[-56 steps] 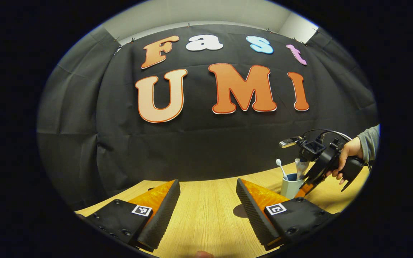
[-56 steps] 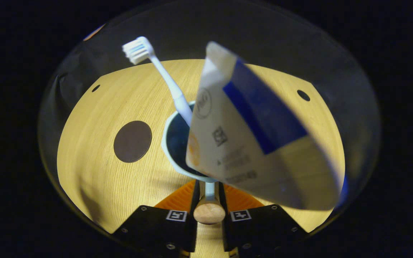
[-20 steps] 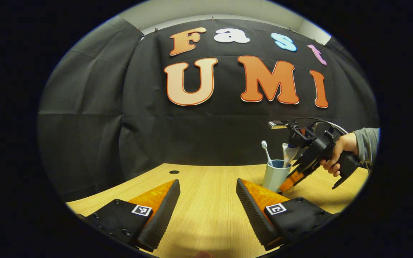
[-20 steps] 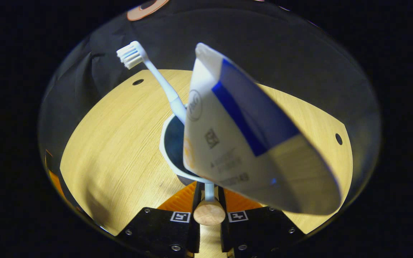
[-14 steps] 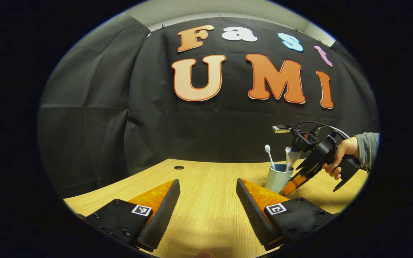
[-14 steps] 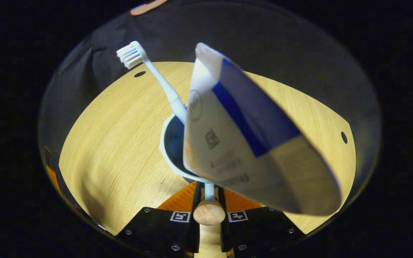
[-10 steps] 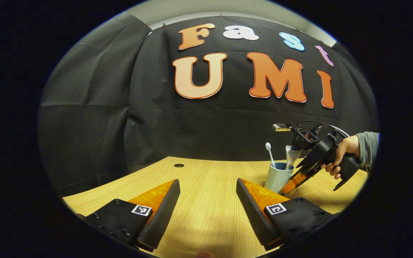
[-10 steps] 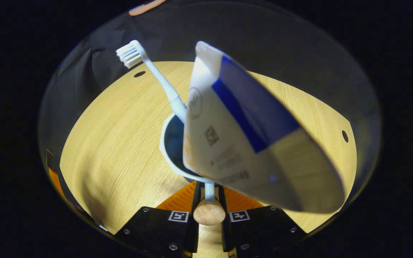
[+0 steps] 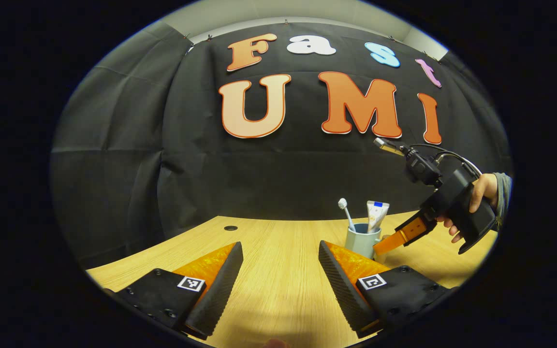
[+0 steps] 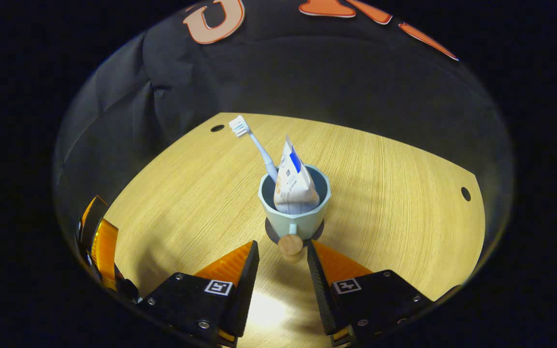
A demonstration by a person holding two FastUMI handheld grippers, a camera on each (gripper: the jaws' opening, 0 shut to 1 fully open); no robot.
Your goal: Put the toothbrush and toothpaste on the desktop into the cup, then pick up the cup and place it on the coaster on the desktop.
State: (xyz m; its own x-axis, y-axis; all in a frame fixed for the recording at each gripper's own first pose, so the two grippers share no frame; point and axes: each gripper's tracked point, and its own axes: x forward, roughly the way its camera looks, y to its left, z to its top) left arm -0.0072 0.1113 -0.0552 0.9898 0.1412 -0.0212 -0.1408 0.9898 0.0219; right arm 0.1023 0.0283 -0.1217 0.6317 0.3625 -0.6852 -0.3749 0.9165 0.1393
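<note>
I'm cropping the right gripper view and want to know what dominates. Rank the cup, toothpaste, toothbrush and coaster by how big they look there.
1. cup
2. toothpaste
3. toothbrush
4. coaster, mostly hidden under the cup, so its rank is unsure.

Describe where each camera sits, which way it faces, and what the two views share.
Left gripper view: rides the left hand-held gripper, low over the desk, facing the wall; its open fingers show.
Right gripper view: rides the right hand-held gripper, looking down at the cup; its open fingers show.
Shared: cup, toothbrush, toothpaste, desk.
</note>
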